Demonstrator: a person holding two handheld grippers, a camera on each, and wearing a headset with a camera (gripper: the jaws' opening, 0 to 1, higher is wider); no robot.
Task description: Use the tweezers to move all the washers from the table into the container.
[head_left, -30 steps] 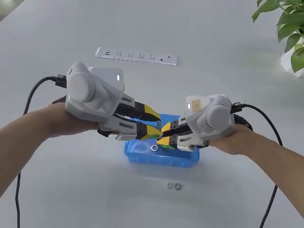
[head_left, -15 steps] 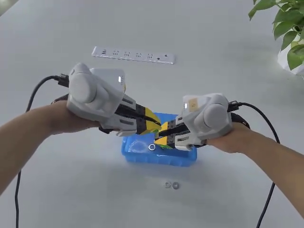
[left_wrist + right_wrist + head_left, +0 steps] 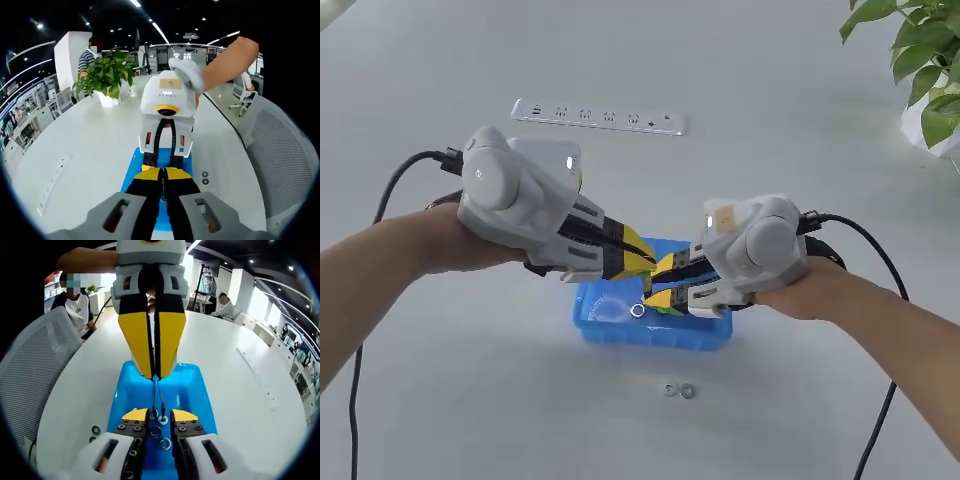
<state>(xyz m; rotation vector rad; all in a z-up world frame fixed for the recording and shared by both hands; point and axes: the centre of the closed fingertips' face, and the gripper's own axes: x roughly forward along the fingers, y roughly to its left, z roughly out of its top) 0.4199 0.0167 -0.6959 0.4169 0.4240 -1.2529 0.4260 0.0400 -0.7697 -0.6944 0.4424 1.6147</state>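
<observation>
My left gripper is shut on thin metal tweezers, whose tips pinch a washer just above the floor of the blue container. In the head view that washer hangs over the container's left half. Two more washers lie inside the container. My right gripper faces the left one over the container, jaws a little apart with nothing gripped. In its own view my right gripper frames the tweezer tips. Two loose washers lie on the table in front of the container.
A white power strip lies at the far side of the table. A potted plant stands at the far right corner. A mesh office chair is beside the table. Black cables trail from both grippers.
Hardly anything: the head camera has shifted slightly. The left gripper still holds the tweezers and washer over the container, and the right gripper stays opposite it.
</observation>
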